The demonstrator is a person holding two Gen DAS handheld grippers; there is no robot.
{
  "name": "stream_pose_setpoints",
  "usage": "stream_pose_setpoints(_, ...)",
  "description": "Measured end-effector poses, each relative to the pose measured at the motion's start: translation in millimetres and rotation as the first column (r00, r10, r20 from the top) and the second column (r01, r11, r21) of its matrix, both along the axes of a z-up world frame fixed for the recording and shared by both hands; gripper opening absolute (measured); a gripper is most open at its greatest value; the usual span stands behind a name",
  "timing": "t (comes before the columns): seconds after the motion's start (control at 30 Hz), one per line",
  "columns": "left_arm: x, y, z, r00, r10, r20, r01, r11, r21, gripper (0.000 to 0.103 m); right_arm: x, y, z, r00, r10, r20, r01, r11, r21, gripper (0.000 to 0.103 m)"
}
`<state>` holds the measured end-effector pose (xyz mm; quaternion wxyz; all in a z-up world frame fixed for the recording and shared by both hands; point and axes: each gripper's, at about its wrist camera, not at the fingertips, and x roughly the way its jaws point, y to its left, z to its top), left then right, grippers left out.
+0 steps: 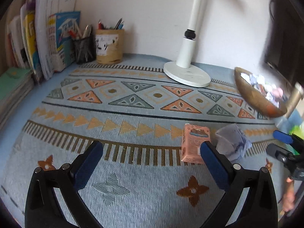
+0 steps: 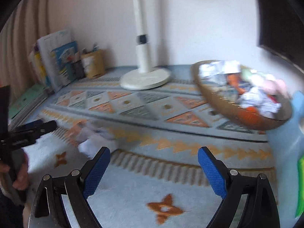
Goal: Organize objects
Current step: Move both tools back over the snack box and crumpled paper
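Left gripper (image 1: 151, 153) fingers spread wide, nothing between them, low in frame over patterned mat (image 1: 133, 190). Pink carton (image 1: 193, 144) lies flat, right of centre, just beside the right finger, crumpled pale paper (image 1: 231, 142) touching its right side. Right gripper (image 2: 153, 158) also spread, empty. Wicker basket (image 2: 218, 104) of scraps, right.

Right-wrist view motion-blurred, crumpled paper (image 2: 91, 138) and pink carton (image 2: 76, 131) smeared, basket (image 1: 252, 102) contents indistinct, book titles (image 1: 45, 38) unreadable
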<state>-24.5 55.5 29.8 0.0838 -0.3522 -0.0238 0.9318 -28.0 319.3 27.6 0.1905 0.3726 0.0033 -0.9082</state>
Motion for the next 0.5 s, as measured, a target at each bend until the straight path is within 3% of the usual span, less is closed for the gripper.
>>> stream_pose_setpoints(0.07, 0, 0, 0, 1.000, -0.002, 0.004, 0.002, 1.000, 0.007, 0.102, -5, -24, 2, 0.993, 0.097, 0.070, -0.096, 0.995, -0.011, 0.093)
stream_pose_setpoints(0.23, -2, -6, 0, 1.000, 0.004, 0.018, -0.005, 0.999, 0.044, 0.102, -24, -66, -11, 0.992, 0.077, 0.102, -0.090, 0.988, 0.123, 0.089)
stream_pose_setpoints(0.33, -4, 4, -2, 0.998, -0.041, 0.041, 0.040, 0.999, 0.016, 0.102, -34, -67, -17, 0.989, 0.080, 0.126, -0.092, 0.991, 0.099, 0.069)
stream_pose_setpoints(0.4, -6, 18, -3, 0.996, -0.066, 0.054, 0.068, 0.997, -0.034, 0.102, -37, -62, -18, 0.988, 0.080, 0.132, -0.091, 0.993, 0.077, 0.048)
stream_pose_setpoints(0.5, -13, 47, -10, 0.992, -0.081, 0.097, 0.094, 0.986, -0.141, 0.099, -42, -39, -17, 0.991, 0.003, 0.137, -0.012, 0.998, 0.069, 0.048)
